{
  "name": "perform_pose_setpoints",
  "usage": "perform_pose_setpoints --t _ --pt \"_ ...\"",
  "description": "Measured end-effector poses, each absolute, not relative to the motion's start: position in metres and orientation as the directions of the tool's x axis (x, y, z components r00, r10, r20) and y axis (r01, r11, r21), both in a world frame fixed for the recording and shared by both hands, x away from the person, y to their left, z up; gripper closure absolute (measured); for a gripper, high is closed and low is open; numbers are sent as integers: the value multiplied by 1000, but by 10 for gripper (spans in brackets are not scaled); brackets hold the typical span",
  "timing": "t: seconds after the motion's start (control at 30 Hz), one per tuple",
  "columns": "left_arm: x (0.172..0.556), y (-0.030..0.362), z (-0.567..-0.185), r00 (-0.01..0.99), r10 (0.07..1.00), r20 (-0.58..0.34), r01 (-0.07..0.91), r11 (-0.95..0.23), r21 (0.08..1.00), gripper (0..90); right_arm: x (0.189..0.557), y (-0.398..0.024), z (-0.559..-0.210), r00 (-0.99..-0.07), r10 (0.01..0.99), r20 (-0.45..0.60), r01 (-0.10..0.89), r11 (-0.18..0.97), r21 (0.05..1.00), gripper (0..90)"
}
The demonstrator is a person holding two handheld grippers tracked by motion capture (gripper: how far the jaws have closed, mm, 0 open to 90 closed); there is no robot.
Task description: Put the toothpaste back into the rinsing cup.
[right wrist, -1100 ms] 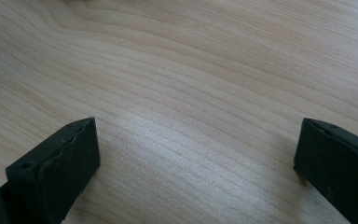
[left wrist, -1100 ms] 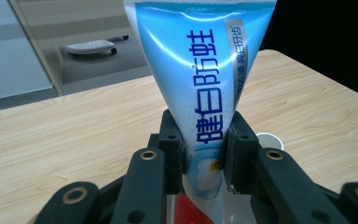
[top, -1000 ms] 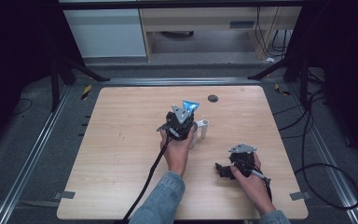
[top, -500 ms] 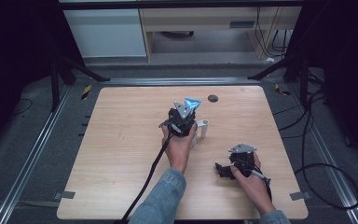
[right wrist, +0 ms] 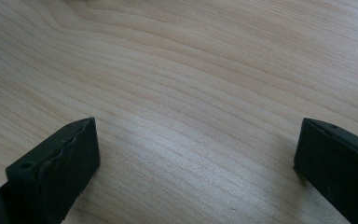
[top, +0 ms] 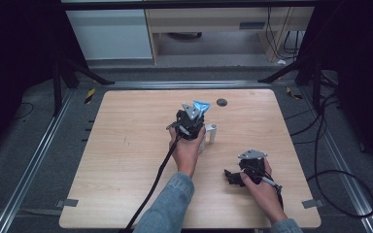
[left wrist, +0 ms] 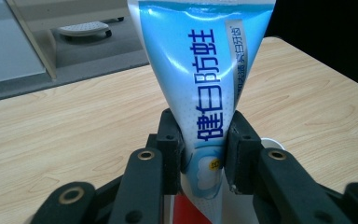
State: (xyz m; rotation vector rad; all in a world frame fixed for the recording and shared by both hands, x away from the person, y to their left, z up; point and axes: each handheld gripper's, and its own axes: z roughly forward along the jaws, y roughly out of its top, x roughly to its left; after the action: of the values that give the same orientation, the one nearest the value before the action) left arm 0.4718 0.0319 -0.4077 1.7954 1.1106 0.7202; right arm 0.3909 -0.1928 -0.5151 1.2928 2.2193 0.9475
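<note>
left hand-held gripper (left wrist: 204, 161) clamped on blue toothpaste tube (left wrist: 203, 79), upright over tabletop (top: 126, 145) centre, beside white cup (top: 212, 133) | right hand-held gripper (right wrist: 196, 163) wide open, empty, near-right, well apart

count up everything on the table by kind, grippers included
grippers: 2 (left gripper shut on the blue toothpaste tube, right gripper open, resting on the wooden table)
toothpaste tubes: 1
small white cylinders: 1, beside the left gripper
dark round discs: 1, near the far edge
total: 5
</note>
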Motion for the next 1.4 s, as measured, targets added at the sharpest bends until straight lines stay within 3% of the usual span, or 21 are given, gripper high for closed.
perform_pose_setpoints --t 0.73,1.03,1.4 --pt "472 34 -409 423 906 33 382 -212 900 620 391 -193 -515 -490 872 -2 601 339 724 4" --pt "471 35 -410 413 910 36 377 -207 903 538 391 -193 -515 -490 872 -3 601 340 724 4" --pt "473 42 -403 441 897 14 385 -203 900 354 391 -193 -515 -493 870 -4 598 342 724 4"
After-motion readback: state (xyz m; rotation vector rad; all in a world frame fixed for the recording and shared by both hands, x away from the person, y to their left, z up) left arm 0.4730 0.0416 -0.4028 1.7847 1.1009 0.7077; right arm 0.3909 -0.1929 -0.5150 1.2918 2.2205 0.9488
